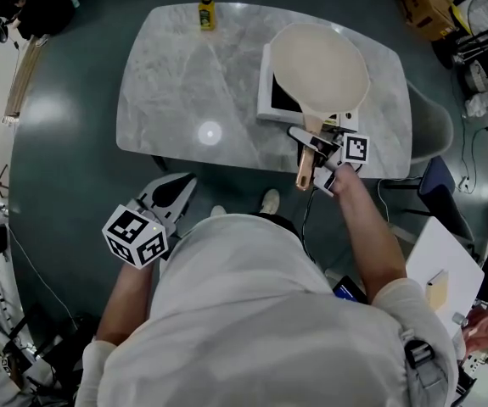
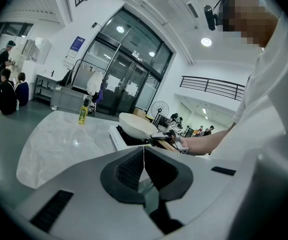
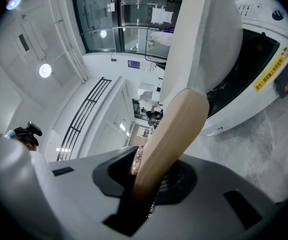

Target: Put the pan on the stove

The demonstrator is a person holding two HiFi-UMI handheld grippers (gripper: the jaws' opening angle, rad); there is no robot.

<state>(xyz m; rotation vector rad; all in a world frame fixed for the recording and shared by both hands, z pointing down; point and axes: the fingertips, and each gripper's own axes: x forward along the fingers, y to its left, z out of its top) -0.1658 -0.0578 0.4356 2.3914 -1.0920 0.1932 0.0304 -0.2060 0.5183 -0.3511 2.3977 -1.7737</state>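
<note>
A cream pan (image 1: 320, 68) with a wooden handle (image 1: 307, 159) rests on the white stove (image 1: 266, 87) at the right side of the marble table (image 1: 176, 83). My right gripper (image 1: 322, 149) is shut on the pan's handle (image 3: 169, 134), which runs up between its jaws to the pan (image 3: 204, 39) over the stove (image 3: 264, 74). My left gripper (image 1: 171, 195) hangs near the table's front edge, off the table, jaws shut and holding nothing. In the left gripper view, the pan (image 2: 137, 125) sits on the stove (image 2: 117, 138) ahead.
A yellow bottle (image 1: 206, 10) stands at the table's far edge. A grey chair (image 1: 432, 130) sits right of the table. Boxes, a fan and cables crowd the floor at the right, and people (image 2: 6, 91) sit far off to the left.
</note>
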